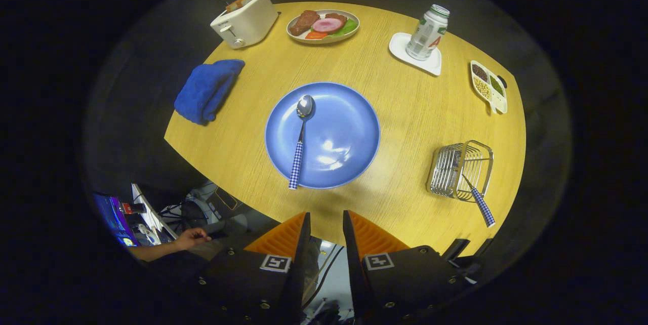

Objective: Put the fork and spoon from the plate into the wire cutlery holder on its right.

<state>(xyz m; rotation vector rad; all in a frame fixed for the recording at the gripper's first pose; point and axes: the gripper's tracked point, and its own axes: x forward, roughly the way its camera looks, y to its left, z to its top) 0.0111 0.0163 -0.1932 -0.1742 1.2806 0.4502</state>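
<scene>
1. Gripper view: the gripper (326, 224) hangs high over the desk (405, 112), its fingers a narrow gap apart and holding nothing.
2. The spoon (299, 137) lies on the plate (349, 127), its handle over the near rim; the fork (478, 203) already leans in the holder (460, 170).
3. Risks, as I judge: the thin handle slipping from the fingers, the plate being nudged, or the spoon knocking the fork or tipping the light holder.

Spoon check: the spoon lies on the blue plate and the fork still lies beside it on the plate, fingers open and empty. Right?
Not quite. In the gripper view the fork already stands in the wire holder, handle sticking out. The spoon does lie on the blue plate, and the gripper fingers are open, empty.
</scene>
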